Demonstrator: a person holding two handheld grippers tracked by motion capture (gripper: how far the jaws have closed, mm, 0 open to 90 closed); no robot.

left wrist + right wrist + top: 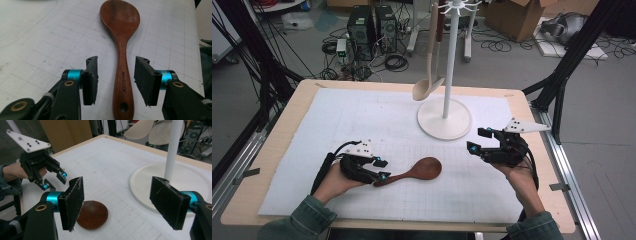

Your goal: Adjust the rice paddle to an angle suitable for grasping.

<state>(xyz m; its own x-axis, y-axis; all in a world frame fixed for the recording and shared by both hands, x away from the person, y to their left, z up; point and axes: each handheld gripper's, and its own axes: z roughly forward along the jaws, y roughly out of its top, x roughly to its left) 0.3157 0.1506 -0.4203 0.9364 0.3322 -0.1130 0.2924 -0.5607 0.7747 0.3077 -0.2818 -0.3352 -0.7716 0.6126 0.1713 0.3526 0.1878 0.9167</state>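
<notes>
Dark wood caught my eye first: the brown spoon [414, 172] lay flat on the white mat [362, 125] that covered the desk [277, 145], its bowl pointing toward the right hand-held gripper [479, 140] and its handle end toward the left one. I saw my left hand-held gripper [383, 170] spread open, one jaw on each side of the handle; in the left gripper view the handle ran straight up the gap between the pads [90, 80] with clear mat on both sides, so nothing was clamped. My right hand-held gripper hung open as well, holding nothing, just in front of the round base of the white stand [445, 118]. In the right gripper view the spoon's bowl [92, 215] sat low beside one pad. A pale wooden ladle [428, 85] hung from the stand, beside its pole.
</notes>
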